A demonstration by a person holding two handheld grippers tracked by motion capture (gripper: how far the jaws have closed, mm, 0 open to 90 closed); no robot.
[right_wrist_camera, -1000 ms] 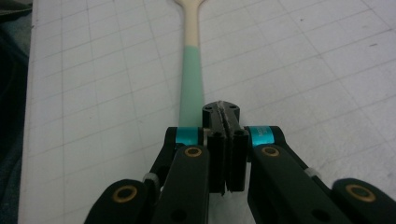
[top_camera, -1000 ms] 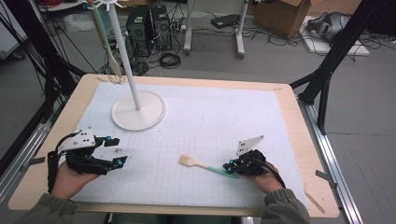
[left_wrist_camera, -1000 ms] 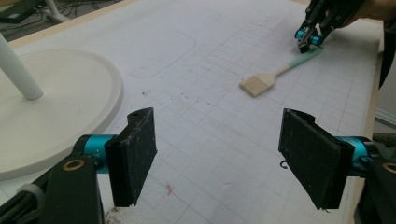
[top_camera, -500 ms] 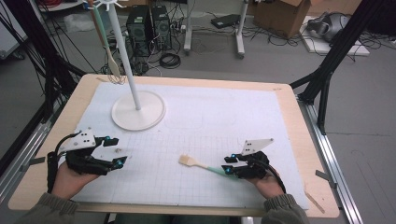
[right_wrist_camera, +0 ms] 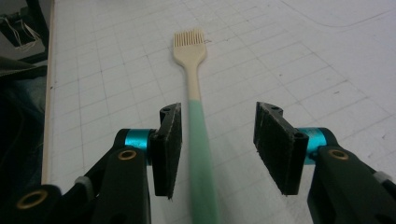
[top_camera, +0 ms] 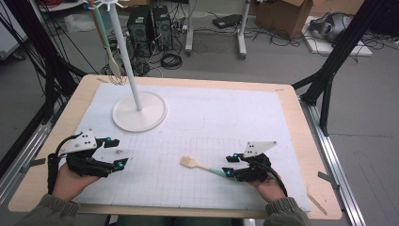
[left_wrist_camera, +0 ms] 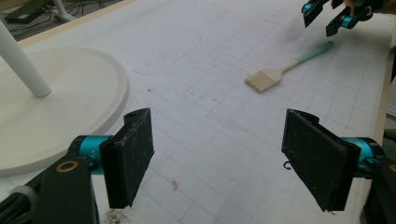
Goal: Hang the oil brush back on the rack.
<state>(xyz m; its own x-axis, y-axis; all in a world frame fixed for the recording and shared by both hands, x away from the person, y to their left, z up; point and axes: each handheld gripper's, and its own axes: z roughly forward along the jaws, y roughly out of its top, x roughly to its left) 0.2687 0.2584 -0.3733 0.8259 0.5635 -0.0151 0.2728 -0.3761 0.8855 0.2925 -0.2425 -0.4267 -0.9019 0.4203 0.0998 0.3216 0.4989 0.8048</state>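
the basting brush (top_camera: 202, 165) lies flat on the white gridded mat (top_camera: 235, 117) of the tabletop (top_camera: 301, 117), near the front edge, its mint-green handle running back between the jaws of the right gripper (top_camera: 230, 165). those jaws have just been opening, and in the right gripper view the handle (right_wrist_camera: 201, 154) sits loose in the gap, closer to one pad, neither pad pressing on it. looks light and slim, i'd say: a stiff cream neck flaring into a comb of soft bristles (right_wrist_camera: 188, 38), probably silicone, so bendy at the head and a bit grippy, not fragile. best hold is the green handle, mid-length, clear of the bristles. over on the other side the left gripper (top_camera: 115, 153) rests low with its jaws wide apart and nothing between them, near the round white base (top_camera: 139, 111) of the smooth pole stand (top_camera: 127, 56).
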